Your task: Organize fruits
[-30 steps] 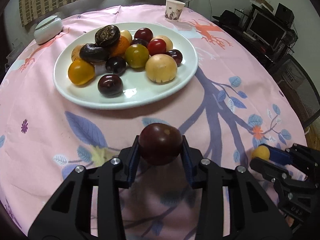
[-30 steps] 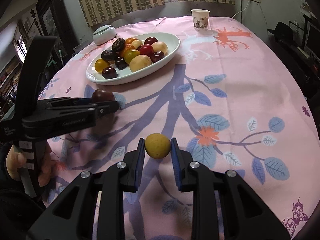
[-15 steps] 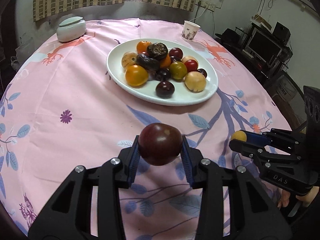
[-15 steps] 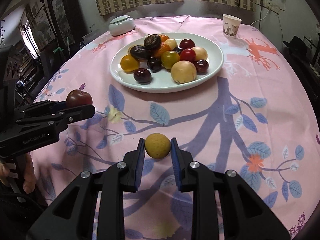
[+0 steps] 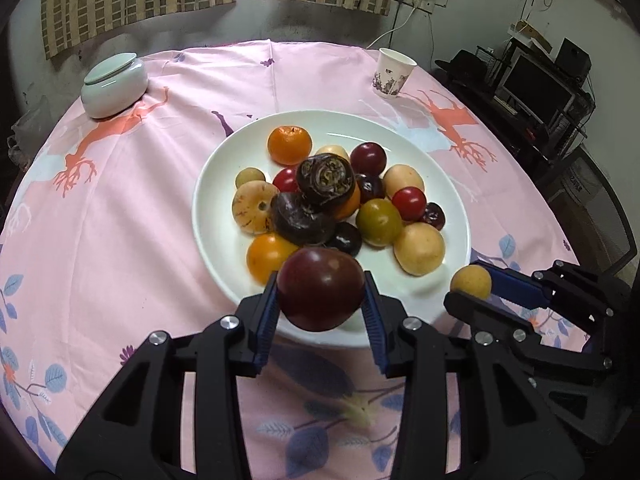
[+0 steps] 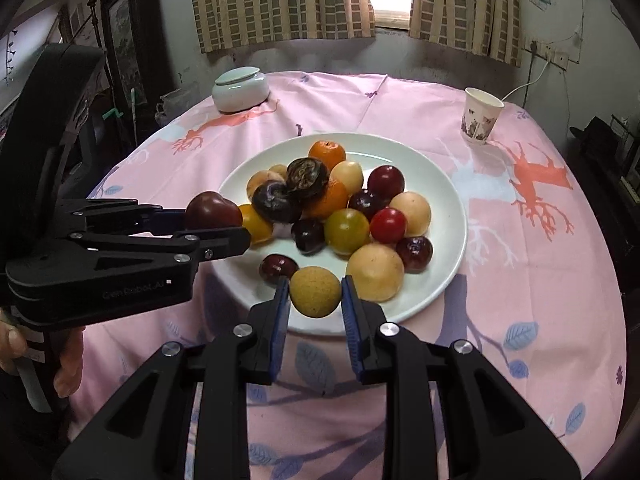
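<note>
My left gripper (image 5: 321, 304) is shut on a dark red plum (image 5: 320, 288), held over the near rim of the white plate (image 5: 212, 184). It also shows in the right wrist view (image 6: 216, 220), with the plum (image 6: 212, 210) at the plate's left edge. My right gripper (image 6: 314, 300) is shut on a small tan-yellow fruit (image 6: 315, 291), held over the plate's (image 6: 452, 208) near rim. It shows in the left wrist view (image 5: 472, 292) with that fruit (image 5: 471, 282). The plate holds several plums, tomatoes, oranges and pale round fruits.
A pale lidded jar (image 5: 114, 84) stands at the far left and a paper cup (image 5: 393, 73) at the far right of the round table with a pink patterned cloth (image 5: 100, 220). A chair and electronics stand beyond the right edge.
Both grippers have moved forward toward the plate with their fruits. They now hang over its near rim, closer together than before.
</note>
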{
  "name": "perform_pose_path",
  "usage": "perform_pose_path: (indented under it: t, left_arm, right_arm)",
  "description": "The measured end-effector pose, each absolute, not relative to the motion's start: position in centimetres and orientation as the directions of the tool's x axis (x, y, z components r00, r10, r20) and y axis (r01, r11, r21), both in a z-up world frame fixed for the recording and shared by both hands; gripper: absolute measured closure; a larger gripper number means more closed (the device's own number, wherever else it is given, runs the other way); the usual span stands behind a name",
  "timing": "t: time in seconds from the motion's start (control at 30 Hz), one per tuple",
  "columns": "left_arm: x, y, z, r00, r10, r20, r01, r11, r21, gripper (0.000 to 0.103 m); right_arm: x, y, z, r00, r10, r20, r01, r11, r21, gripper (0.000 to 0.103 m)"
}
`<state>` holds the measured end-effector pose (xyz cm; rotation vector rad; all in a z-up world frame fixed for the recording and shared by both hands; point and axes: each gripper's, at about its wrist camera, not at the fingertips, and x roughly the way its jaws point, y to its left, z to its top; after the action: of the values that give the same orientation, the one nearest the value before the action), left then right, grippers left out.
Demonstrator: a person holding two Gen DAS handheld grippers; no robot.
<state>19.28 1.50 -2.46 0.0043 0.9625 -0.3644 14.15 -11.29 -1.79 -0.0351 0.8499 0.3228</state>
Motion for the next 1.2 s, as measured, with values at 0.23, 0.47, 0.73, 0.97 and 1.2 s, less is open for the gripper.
perform_pose_path:
  t: [0.23,0.47,0.73,0.97,1.2]
  left_arm:
    - [20.5,0.3,-3.2,0.497,-0.3,-0.814,0.313,0.937,-0.154,0.063]
    - [20.6,0.1,-2.9,0.519,-0.305,-0.799,0.312,0.937,-0.156,0.063]
    - [20.0,0.7,-0.7,0.575,-0.298,-0.762,0.296,0.944,-0.146,0.047]
    - [17.8,0.6,1.6,0.634,-0.282,-0.72,0.295,0.949,-0.112,0.017]
    - [13.9,0.6,3.8,0.73,-0.158,-0.665,0.201,0.979,-0.013,0.002]
  right_arm:
    - [15.9,-11.4,-3.5,0.587,0.278,-0.76,-0.293,0.948,0.121,0.077]
    - [16.5,-10.7,-3.8,0.601,0.261,-0.755,-0.296,0.951,0.094,0.074]
    - [15.8,-10.7,-2.5,0.684,0.167,-0.71,-0.251,0.968,-0.014,0.02]
    - [14.7,-11.2,-1.7,0.684,0.123,-0.719,-0.215,0.976,-0.038,0.002]
    - [12.8,-13.0,-1.8,0.661,0.077,-0.746,-0.105,0.994,0.01,0.002]
